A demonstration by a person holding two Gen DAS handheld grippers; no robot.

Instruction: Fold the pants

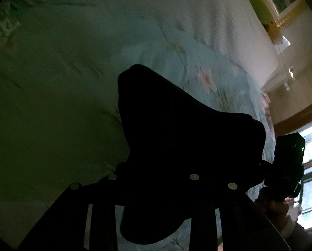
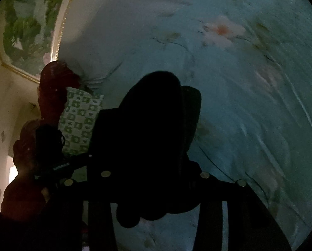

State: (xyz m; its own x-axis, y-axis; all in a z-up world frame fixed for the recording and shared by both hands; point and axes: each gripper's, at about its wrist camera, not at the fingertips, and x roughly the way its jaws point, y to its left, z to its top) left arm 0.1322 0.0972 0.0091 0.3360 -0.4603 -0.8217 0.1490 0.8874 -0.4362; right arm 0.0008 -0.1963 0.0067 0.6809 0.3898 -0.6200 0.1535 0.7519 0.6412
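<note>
The black pants (image 1: pixel 176 129) hang bunched in front of my left gripper (image 1: pixel 153 175), lifted above the bed. The dark cloth hides the fingertips, and the jaws seem closed on it. In the right wrist view the pants (image 2: pixel 156 129) fill the middle, draped over my right gripper (image 2: pixel 153 173), which also seems shut on the cloth. The right gripper (image 1: pixel 289 167) shows at the right edge of the left wrist view, held by a hand. The left gripper (image 2: pixel 51 163) shows at the left of the right wrist view.
A pale blue bedsheet with pink flowers (image 2: pixel 239 73) covers the bed (image 1: pixel 72 62) under both grippers. A green checked pillow (image 2: pixel 80 121) lies at the bed's head. A gold-framed picture (image 2: pixel 30 27) hangs on the wall. A bright window (image 1: pixel 310 177) is at far right.
</note>
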